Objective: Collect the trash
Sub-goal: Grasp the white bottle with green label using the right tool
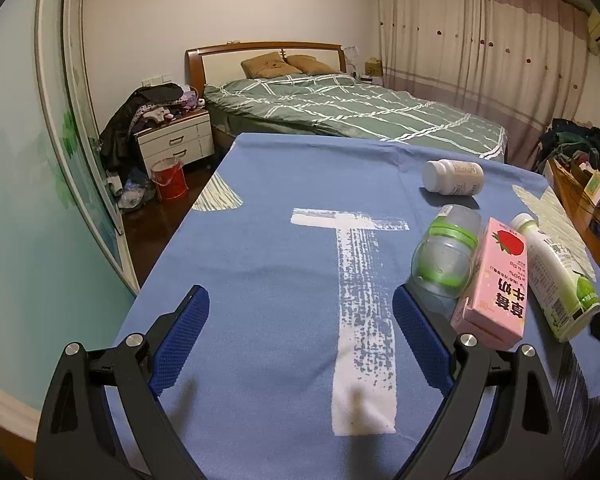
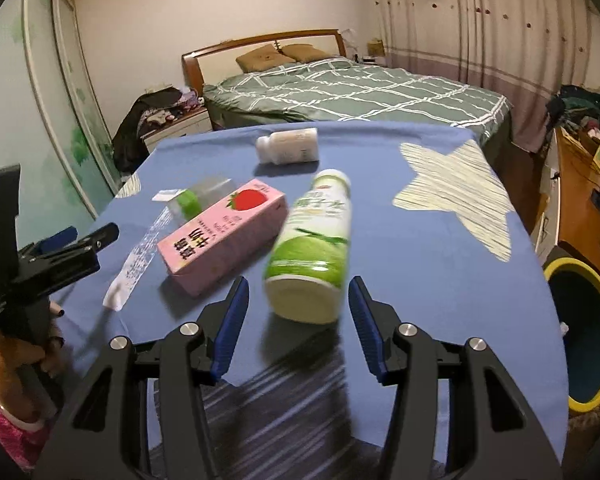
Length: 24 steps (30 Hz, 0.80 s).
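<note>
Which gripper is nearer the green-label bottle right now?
Right. The right gripper is open, its fingers flanking the bottle's base without touching. The left gripper is open over bare cloth, beyond the pink carton.

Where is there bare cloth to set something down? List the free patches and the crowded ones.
Free: the white T print and the cloth left of it; the pale star.
Crowded: clear bottle, pink carton and green-label bottle lie together; the white pill bottle lies beyond.
</note>
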Each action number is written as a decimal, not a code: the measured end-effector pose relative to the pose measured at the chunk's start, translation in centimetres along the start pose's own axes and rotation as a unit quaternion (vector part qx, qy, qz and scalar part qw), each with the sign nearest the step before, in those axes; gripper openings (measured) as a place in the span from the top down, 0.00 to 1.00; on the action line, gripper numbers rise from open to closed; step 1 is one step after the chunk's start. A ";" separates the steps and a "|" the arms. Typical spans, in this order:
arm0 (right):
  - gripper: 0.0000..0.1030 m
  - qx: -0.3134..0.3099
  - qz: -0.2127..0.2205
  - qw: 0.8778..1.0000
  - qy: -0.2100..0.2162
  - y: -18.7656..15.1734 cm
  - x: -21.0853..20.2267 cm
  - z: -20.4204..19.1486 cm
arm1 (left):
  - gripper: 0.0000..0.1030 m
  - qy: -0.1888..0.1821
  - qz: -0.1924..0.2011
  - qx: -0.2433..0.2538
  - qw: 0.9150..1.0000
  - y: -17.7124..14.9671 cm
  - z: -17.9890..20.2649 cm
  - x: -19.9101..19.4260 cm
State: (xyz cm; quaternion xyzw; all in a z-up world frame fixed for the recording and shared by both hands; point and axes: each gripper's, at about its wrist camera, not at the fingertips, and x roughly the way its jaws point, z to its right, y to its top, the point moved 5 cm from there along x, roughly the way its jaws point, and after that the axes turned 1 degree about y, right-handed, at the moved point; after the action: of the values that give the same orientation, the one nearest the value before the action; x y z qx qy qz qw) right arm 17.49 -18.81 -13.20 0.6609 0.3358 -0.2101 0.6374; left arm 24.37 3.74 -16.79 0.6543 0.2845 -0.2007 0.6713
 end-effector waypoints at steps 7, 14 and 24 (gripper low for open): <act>0.50 0.013 -0.031 0.999 -0.024 0.5 2.5 -0.2 | 0.11 -0.002 0.000 0.002 1.000 -0.1 0.2 0.0; 0.50 0.032 -0.032 0.999 -0.020 1.1 3.5 0.8 | 0.11 -0.001 0.000 0.001 1.000 -0.1 0.3 0.0; 0.51 0.061 0.018 0.998 0.002 2.4 -0.5 3.3 | 0.11 0.000 -0.002 0.000 1.000 -0.2 0.3 0.1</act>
State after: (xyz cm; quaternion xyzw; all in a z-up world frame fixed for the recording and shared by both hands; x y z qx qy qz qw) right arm 19.39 -22.08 -11.47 0.7047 0.3120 -0.2170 0.5991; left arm 24.37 3.48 -16.97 0.6537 0.2860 -0.2020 0.6708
